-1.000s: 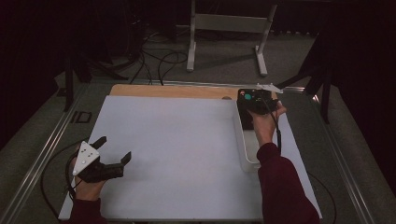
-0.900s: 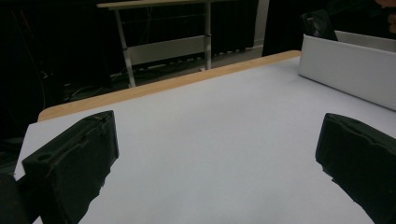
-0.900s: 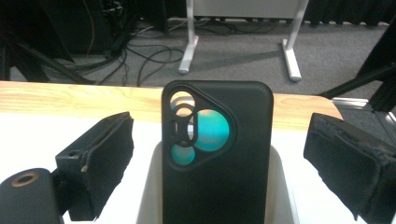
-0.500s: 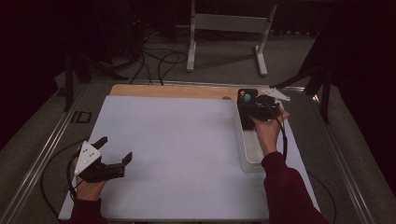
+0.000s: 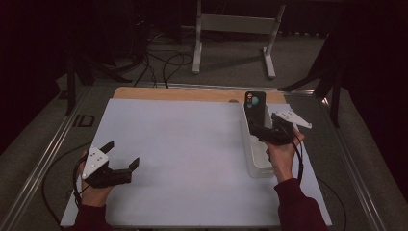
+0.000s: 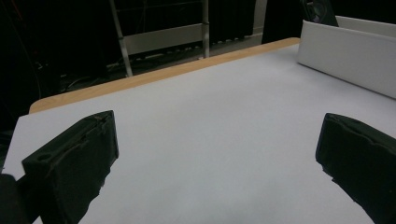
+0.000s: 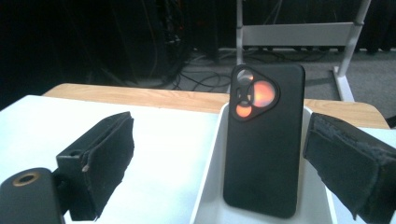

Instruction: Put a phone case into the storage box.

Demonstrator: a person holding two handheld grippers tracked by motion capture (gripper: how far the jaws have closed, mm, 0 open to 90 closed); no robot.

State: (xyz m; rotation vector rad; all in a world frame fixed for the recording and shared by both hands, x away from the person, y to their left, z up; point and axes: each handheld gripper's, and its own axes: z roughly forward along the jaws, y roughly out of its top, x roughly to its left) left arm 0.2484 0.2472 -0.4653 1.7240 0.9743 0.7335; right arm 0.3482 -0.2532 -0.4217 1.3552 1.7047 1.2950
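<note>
My right gripper covers the phone's lower part in the high view. Right gripper view: tray cut by bottom edge. Left gripper view: tray cut at right edge, phone cropped at top.

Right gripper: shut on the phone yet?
No, the right gripper is open, its jaws spread either side of the black phone leaning in the white tray.

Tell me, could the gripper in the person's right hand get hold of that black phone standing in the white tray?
Probably yes. The right gripper is open, its fingers spread on either side of the phone, which leans upright against the far end of the white tray. Nothing stands between them.
</note>
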